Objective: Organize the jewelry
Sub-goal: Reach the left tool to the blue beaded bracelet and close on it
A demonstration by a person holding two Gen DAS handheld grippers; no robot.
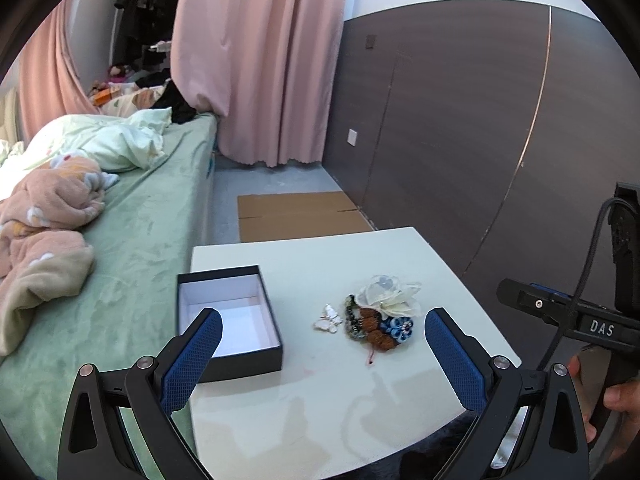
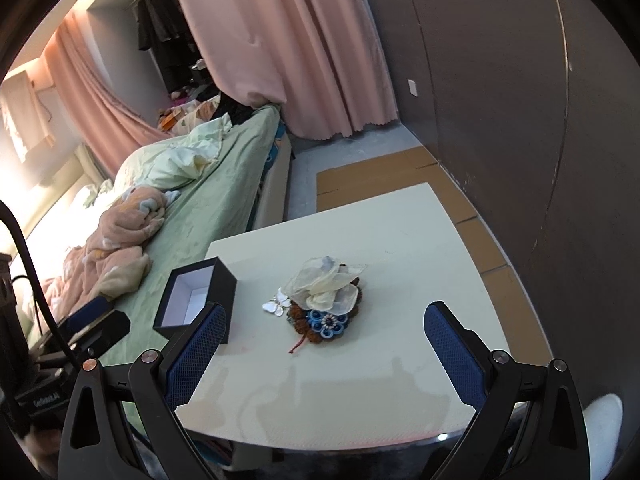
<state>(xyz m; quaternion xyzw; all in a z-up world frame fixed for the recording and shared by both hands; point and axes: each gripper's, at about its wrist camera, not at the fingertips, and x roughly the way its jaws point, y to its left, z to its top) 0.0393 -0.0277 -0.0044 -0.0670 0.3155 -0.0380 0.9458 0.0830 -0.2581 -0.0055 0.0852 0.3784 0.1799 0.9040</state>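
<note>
Jewelry (image 1: 378,314) sits in a small heap near the middle of your white bench (image 1: 320,400), just right of the black box (image 1: 228,316). On top of the heap lies a cream fabric flower (image 1: 390,296); under it you can see a blue flower piece (image 1: 400,328), brown beaded work (image 1: 376,332) with a red cord trailing toward you, and dark beads on the left side. A white butterfly piece (image 1: 329,319) lies at the heap's left edge, whether it touches the beads you cannot tell.

The black box is open, with a white lining and nothing visible inside, and it stands at the bench's left edge beside the green bed (image 1: 132,240).

Your left claw (image 1: 322,354) is spread wide, holding nothing, its blue pads (image 1: 192,364) above the near part of the bench with the box corner behind the left one. Your right claw (image 2: 324,354) is likewise wide and holding nothing, with the heap (image 2: 320,300) ahead between its fingers (image 2: 454,356) and the box (image 2: 196,300) behind its left finger.

Beyond the bench, flattened cardboard (image 1: 296,216) lies on the floor, with pink curtains (image 1: 256,60) and a dark wall panel (image 1: 460,120) behind.
</note>
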